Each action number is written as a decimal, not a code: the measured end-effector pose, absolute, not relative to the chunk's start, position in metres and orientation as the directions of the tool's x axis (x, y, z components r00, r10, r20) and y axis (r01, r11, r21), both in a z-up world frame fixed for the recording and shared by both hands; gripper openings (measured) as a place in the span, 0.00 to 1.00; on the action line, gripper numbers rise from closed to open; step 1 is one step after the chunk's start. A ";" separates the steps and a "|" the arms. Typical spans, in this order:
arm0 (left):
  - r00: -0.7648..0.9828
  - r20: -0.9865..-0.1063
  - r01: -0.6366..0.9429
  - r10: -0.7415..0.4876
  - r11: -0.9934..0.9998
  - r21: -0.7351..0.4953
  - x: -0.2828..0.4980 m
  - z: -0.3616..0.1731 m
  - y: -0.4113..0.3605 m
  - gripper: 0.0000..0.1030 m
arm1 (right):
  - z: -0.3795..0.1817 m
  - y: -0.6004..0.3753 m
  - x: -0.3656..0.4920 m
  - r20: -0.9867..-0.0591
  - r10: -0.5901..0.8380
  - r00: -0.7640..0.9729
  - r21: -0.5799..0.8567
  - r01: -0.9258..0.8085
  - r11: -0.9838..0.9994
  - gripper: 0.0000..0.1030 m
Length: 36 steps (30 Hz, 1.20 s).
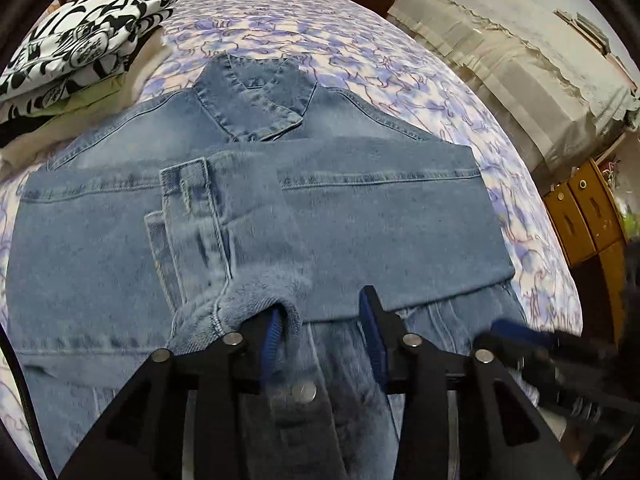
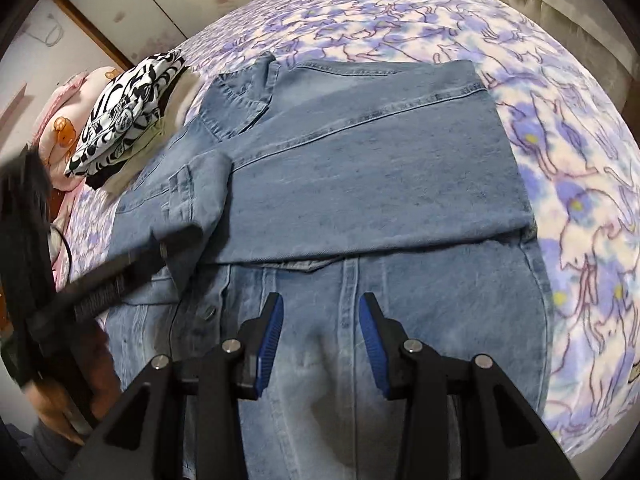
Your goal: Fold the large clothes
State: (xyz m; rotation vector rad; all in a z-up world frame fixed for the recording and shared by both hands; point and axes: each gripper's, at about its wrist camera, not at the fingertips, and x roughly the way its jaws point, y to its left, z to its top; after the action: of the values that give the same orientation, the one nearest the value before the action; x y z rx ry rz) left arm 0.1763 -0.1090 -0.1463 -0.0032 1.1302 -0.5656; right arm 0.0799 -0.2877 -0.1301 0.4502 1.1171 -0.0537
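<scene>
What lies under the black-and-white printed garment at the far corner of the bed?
Under the printed garment, folded clothes: green, beige and black edges show. What those layers are stays covered.

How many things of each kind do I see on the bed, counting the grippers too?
Denim jacket: 1
Stack of folded clothes: 1 (the number of pieces in it cannot be told)
Grippers: 2, the left gripper and the right gripper, both with open jaws and nothing pinched
Bed sheet with purple pattern: 1
Total: 5

Blue denim jacket [image 2: 360,168], sleeves folded, flat
</scene>
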 end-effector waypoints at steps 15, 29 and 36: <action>0.438 -0.805 0.222 -0.401 0.916 -0.335 0.130 -0.136 0.032 0.76 | -0.118 -0.211 0.117 -0.838 0.249 0.485 0.298 0.025 0.954 0.43; 0.403 -0.842 0.063 -0.360 0.928 -0.367 0.111 -0.178 0.097 0.76 | -0.159 -0.087 0.109 -0.818 -0.074 0.570 -0.420 -0.505 0.754 0.43; 0.400 -0.840 0.043 -0.367 0.923 -0.383 0.113 -0.182 0.097 0.76 | -0.171 -0.088 0.135 -0.792 -0.147 0.592 -0.468 -0.436 0.769 0.15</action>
State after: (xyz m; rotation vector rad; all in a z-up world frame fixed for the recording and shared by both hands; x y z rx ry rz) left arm 0.1126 0.0972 -0.1823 -0.3234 1.1344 -0.2652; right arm 0.1353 -0.0877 -0.1710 -0.6971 0.9400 0.1849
